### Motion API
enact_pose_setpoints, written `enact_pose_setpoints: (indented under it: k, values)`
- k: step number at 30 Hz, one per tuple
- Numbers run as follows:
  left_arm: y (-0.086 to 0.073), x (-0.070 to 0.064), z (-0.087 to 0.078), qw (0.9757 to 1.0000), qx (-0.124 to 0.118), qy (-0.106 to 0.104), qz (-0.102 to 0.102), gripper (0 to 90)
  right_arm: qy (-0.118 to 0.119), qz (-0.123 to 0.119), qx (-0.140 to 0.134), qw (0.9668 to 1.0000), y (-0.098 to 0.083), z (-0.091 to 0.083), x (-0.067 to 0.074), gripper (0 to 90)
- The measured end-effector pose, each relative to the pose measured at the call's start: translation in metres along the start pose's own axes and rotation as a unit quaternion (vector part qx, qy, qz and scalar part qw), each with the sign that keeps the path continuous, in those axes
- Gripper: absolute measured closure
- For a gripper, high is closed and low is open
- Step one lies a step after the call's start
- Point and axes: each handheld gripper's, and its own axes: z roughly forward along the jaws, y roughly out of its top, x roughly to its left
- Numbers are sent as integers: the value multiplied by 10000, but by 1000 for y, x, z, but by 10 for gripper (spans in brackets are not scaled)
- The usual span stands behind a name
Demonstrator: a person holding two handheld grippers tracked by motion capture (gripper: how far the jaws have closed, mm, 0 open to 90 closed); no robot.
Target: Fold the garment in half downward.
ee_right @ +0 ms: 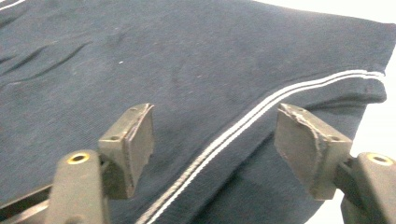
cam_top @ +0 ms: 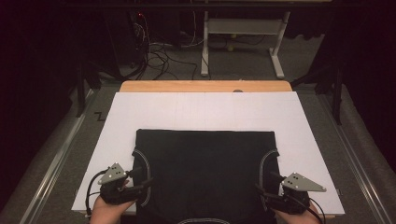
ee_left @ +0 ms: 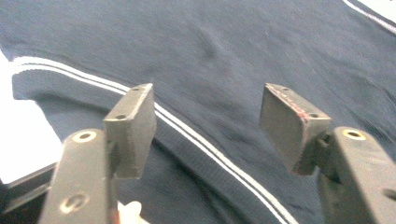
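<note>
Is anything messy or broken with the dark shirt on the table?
Mostly tidy: the folded dark shirt lies flat and square on the white board. Two small oddities: faint creases in the cloth in the right gripper view, and the left gripper's right-hand pad has a chipped, reddish-scuffed edge.

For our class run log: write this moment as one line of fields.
left gripper: open, over striped seam | right gripper: open | dark garment: flat on white board, unheld
</note>
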Motion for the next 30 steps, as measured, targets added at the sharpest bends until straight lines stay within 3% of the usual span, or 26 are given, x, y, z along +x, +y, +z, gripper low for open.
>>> enact_pose_setpoints:
  k: [9, 15, 22, 30]
  values:
    - [11, 30, -1, 9991, -265, 287, -157, 201, -281, 279, -80, 9992, 10, 13, -24, 142]
    - [19, 48, 0, 9981, -399, 427, -200, 119, -384, 303, -140, 9987, 18, 21, -35, 75]
    - [25, 65, 3, 9970, -439, 535, -338, 0, -370, 273, -151, 9988, 27, 33, -39, 1]
    - [33, 72, 7, 9966, -363, 665, -312, 0, -371, 124, -241, 9989, 43, 41, -35, 2]
